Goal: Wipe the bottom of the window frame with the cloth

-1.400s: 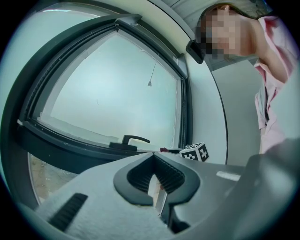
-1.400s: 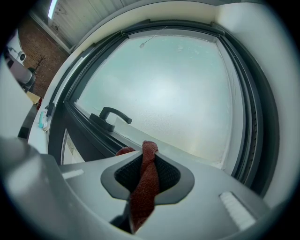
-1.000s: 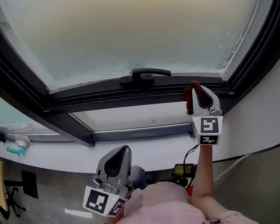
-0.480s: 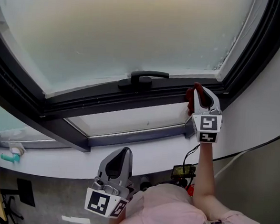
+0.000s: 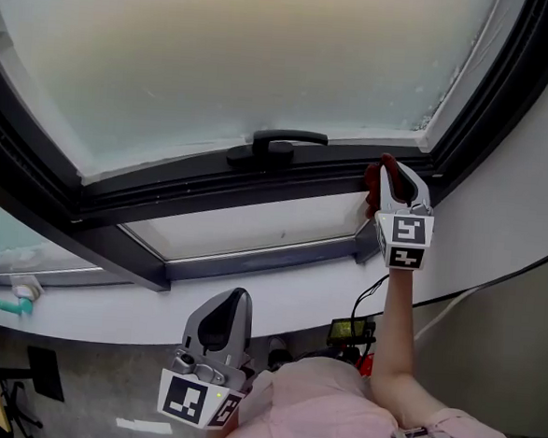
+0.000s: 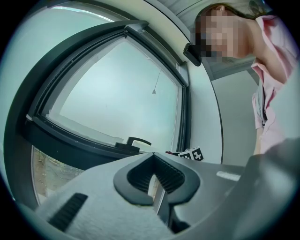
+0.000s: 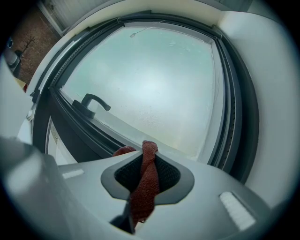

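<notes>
Our right gripper [image 5: 388, 172] has its jaws clamped on a dark red woven cloth [image 5: 372, 180], which is twisted into a rope between the ribbed pads. In the right gripper view, the cloth [image 7: 146, 180] runs up through the right gripper [image 7: 148, 157] and a short bunch pokes out past the tips. We hold it raised at the right end of the dark bottom rail of the window frame [image 5: 192, 187], near the lower right corner and to the right of the black lever handle [image 5: 279, 144]. The cloth lies against the rail in the head view, but we cannot tell whether it presses on it.

Above the rail is the large frosted glass pane [image 5: 267, 54]. Below it a second, narrower pale pane [image 5: 255, 224] sits in its own dark frame. The white curved sill [image 5: 287, 294] runs under that.

Our left gripper [image 5: 235, 301] hangs low, well apart from the window, in front of the person's pink shirt [image 5: 326, 418]. In its own view, the left gripper [image 6: 153, 172] has its jaws pressed together with nothing between them. A black cable [image 5: 494, 288] crosses the white wall at the right.
</notes>
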Action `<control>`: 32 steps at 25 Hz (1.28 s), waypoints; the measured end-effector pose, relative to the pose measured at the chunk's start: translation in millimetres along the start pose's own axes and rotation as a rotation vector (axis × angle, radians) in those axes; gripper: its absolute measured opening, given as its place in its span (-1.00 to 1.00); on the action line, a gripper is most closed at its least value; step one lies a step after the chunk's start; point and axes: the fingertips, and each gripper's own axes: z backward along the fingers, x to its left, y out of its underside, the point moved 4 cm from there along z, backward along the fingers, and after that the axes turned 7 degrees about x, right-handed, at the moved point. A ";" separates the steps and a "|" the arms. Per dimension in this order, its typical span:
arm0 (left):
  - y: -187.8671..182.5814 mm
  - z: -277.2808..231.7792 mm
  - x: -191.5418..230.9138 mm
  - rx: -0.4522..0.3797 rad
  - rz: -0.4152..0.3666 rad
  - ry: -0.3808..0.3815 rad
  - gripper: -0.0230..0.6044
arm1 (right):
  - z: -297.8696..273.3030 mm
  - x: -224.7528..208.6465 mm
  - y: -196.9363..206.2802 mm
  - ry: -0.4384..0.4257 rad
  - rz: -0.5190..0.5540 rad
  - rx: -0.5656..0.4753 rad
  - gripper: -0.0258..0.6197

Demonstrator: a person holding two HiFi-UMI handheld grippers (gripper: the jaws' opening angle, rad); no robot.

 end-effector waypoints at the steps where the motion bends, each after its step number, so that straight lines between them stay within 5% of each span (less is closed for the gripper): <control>1: 1.0 -0.7 -2.6 0.000 0.000 0.004 -0.95 | 0.1 -1.6 0.8 -0.002 0.002 -0.001 -0.72; 32: -0.9 0.4 -8.0 0.001 -0.010 -0.021 -0.95 | -6.2 -76.1 33.6 0.133 -0.064 0.068 -0.72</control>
